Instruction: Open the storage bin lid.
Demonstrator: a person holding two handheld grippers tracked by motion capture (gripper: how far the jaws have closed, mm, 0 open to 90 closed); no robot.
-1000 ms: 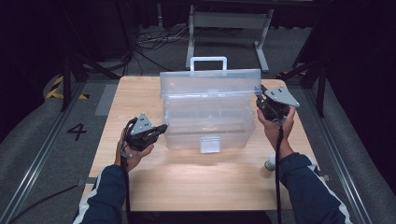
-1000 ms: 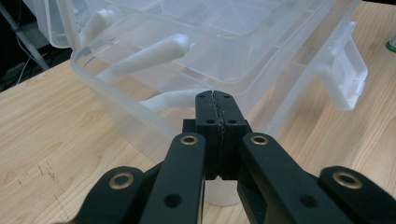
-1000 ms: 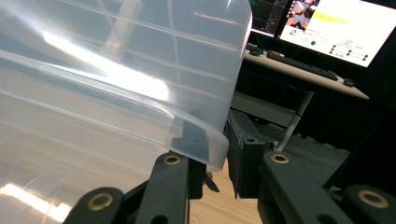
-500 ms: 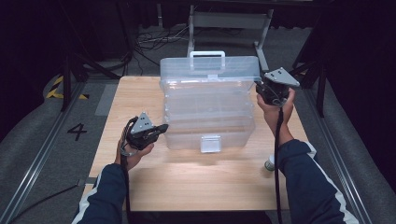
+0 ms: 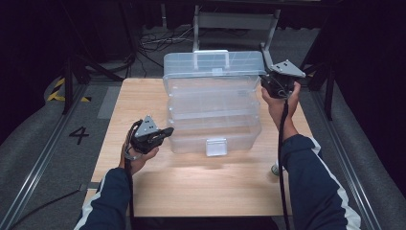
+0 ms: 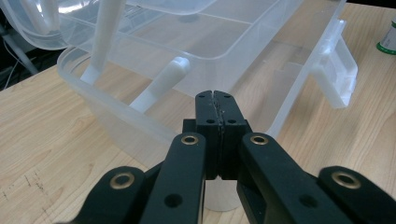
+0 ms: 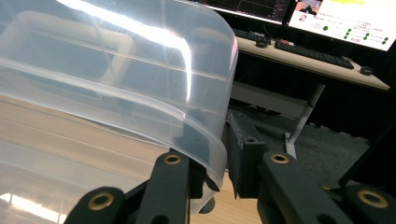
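a big see-through plastic box [image 5: 213, 108] with a white handle sits half open on the wooden tabletop [image 5: 191, 187]. the right tool [image 5: 268, 82] pinches its lid edge. the left tool [image 5: 168, 131], squeezed tight and empty, touches its side.

Glossy clear-plastic box [image 5: 210, 112] – matt wooden table [image 5: 191, 187].

Right gripper [image 7: 215, 175]: black jaws closed on the rim of a clear plastic lid [image 7: 116, 79], one pad inside and one outside its rounded corner. Lid: translucent, ribbed, glare along its top, spreading left from the jaws. Beyond, far right: desk [image 7: 317, 63] carrying a keyboard [image 7: 310, 50] and lit monitors [image 7: 345, 21], over dark floor.
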